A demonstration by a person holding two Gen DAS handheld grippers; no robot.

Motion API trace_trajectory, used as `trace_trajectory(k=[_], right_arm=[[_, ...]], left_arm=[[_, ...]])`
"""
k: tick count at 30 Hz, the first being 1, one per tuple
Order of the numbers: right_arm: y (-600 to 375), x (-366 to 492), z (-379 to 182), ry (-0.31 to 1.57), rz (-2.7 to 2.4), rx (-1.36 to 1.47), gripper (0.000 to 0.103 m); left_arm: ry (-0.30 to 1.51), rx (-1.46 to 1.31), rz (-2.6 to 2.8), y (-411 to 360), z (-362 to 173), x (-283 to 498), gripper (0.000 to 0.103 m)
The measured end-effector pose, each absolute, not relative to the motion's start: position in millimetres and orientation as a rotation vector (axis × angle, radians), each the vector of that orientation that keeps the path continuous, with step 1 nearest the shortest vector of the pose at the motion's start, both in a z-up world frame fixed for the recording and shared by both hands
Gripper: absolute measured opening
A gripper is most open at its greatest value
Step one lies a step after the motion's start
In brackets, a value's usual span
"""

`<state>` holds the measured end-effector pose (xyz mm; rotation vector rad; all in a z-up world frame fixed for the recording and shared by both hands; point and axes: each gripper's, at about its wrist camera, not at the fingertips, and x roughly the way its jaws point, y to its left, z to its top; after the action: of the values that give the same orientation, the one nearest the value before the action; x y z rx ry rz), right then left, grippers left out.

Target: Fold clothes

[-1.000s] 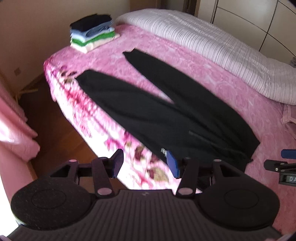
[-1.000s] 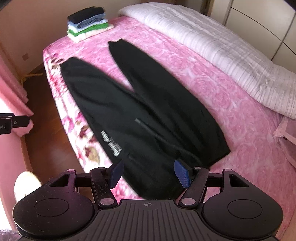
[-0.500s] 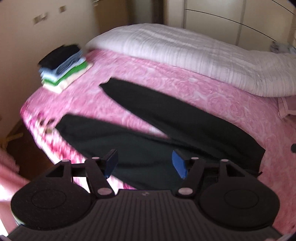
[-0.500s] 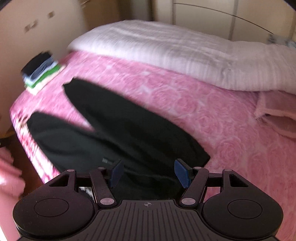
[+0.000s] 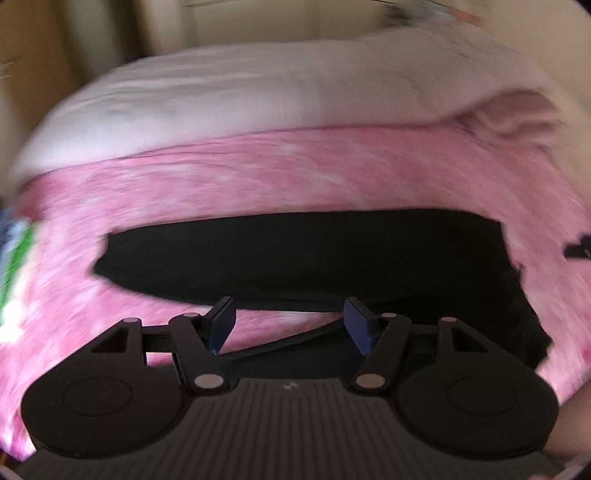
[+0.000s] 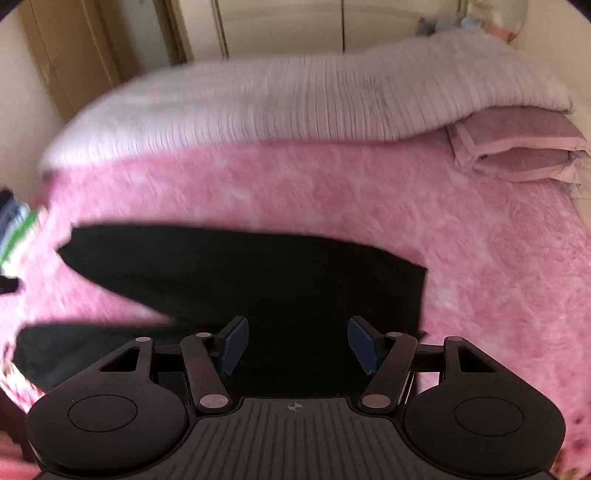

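Note:
Black trousers [image 5: 303, 254] lie flat on the pink bedspread [image 5: 258, 173], legs spread apart and pointing left, waistband to the right. In the right wrist view the trousers [image 6: 258, 273] fill the middle, with the second leg [image 6: 74, 347] at lower left. My left gripper [image 5: 290, 325] hovers open over the crotch area where the legs split, nothing between its blue pads. My right gripper [image 6: 297, 343] hangs open above the waist part of the trousers, empty. Both views are motion-blurred.
A white ribbed quilt [image 6: 295, 99] lies across the back of the bed, with a folded pink blanket [image 6: 517, 144] at the right. A stack of folded clothes [image 6: 18, 229] shows at the far left edge. Wardrobe doors [image 6: 280, 26] stand behind the bed.
Both grippers have swung right and tilted up toward the bed's far side; the trousers now look horizontal and the folded stack has slid to the left edge. Both stayed open.

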<state>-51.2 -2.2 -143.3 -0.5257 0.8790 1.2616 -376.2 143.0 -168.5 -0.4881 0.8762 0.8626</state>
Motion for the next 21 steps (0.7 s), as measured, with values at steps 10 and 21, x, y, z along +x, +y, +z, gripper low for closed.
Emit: trace_trajectory(k=[10, 21], right_arm=[[19.9, -32.6, -199.5, 0.902, 1.131, -0.527, 0.064], [103.4, 8.1, -311.1, 0.972, 1.239, -0.76, 0.049]], left_arm=[[0.929, -0.423, 0.541, 226.5, -258.7, -335.8, 0.057], [1.024, -0.37, 0.352, 308.1, -359.6, -275.2, 0.046]])
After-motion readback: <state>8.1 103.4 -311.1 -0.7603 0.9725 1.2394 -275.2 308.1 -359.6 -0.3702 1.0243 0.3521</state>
